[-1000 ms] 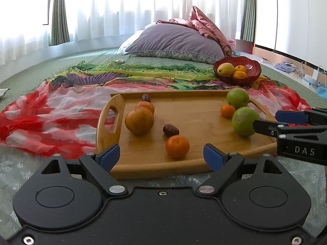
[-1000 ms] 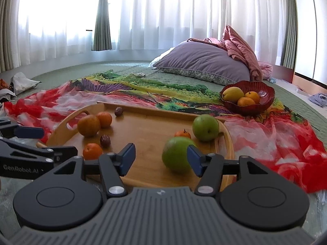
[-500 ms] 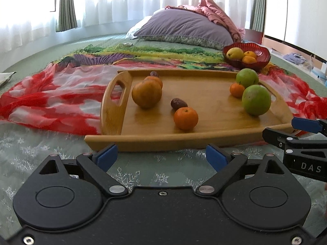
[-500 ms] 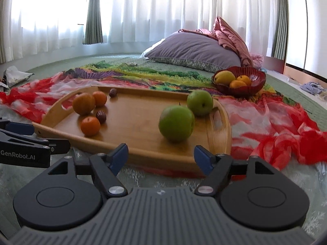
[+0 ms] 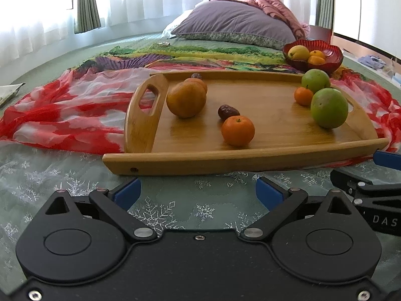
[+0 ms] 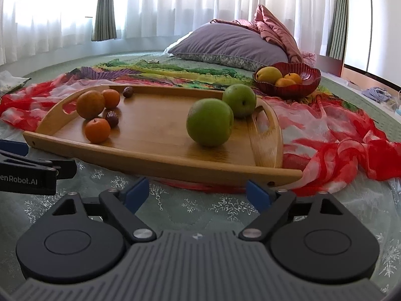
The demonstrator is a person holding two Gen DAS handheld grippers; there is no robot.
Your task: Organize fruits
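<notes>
Both tools dropped lower, now short of the wooden tray (image 5: pixel 250 160) on the bed. Left tool (image 5: pixel 198 193) and right tool (image 6: pixel 198 193) jaws still opening, nothing between them. Green fruit (image 6: pixel 210 122) and oranges (image 6: pixel 97 130) on tray; more in red bowl (image 6: pixel 300 86) behind.

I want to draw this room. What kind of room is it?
Most likely a bedroom: a big purple pillow lies on a green quilted bedspread, with white sheer curtains over the windows behind.
</notes>
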